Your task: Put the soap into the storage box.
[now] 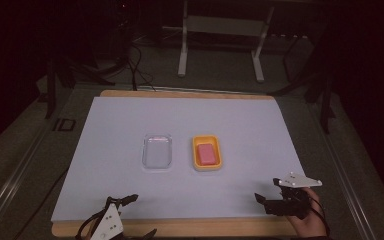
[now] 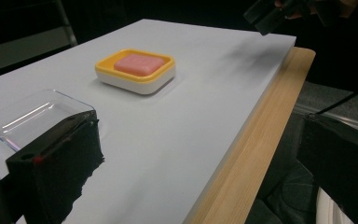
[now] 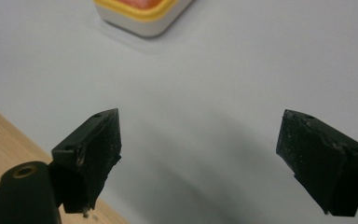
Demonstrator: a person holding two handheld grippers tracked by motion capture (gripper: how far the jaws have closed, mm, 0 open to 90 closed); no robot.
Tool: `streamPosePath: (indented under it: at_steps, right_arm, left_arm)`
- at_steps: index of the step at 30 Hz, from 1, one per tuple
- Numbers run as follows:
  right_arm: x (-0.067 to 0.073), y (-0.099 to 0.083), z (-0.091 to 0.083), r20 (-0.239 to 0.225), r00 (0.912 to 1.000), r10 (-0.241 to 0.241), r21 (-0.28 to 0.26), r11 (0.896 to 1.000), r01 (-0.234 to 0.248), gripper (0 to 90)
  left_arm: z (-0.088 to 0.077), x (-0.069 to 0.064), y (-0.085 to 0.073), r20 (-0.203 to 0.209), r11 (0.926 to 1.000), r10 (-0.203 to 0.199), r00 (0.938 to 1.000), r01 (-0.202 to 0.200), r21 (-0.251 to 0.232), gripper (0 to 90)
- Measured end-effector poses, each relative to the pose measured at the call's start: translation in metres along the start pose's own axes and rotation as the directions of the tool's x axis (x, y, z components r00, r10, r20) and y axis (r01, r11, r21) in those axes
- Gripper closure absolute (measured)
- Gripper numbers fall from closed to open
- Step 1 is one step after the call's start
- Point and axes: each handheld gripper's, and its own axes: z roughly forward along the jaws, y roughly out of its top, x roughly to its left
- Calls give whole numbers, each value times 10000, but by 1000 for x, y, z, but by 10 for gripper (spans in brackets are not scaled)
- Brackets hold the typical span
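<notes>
Left tool [image 2: 186,154]: jaws spread wide, nothing between them, poised at near edge of tabletop [image 1: 130,120]. Right tool [image 3: 200,158]: jaws wide apart, empty, hovering over white sheet near front right. Right hand [image 1: 307,220] grips it. Mid-sheet: yellow dish [image 1: 206,153] holding pink soap [image 1: 206,153]; clear empty tray [image 1: 157,151] just beside, apart.

Two low obstacles sit mid-table on the white sheet [image 1: 130,120], just beside each other: a clear plastic tray [image 1: 157,151] on the left and a yellow-rimmed soap dish [image 1: 206,153] holding a pink bar [image 1: 207,153] on the right. Open sheet surrounds them on the far, near, left and right sides.
</notes>
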Motion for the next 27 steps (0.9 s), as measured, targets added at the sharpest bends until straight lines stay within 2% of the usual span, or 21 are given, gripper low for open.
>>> streamPosePath:
  at_steps: [6, 14, 27]
  right_arm:
    - [-8, -8, 4, -66, 9994, 336, -25, 9994, -336, 137]
    - [-11, -7, 7, 122, 9982, 590, -227, 9980, -587, 138]
    - [-10, -5, 12, -16, 9988, 479, -307, 9984, -480, 139]
  left_arm:
    - [0, -1, 0, 83, 10000, 19, 10000, -19, 5, 8]
    - [0, 0, 0, 106, 10000, 0, 9999, -1, 92, 8]
    - [-1, 0, 0, 83, 10000, -22, 10000, 21, 91, 8]
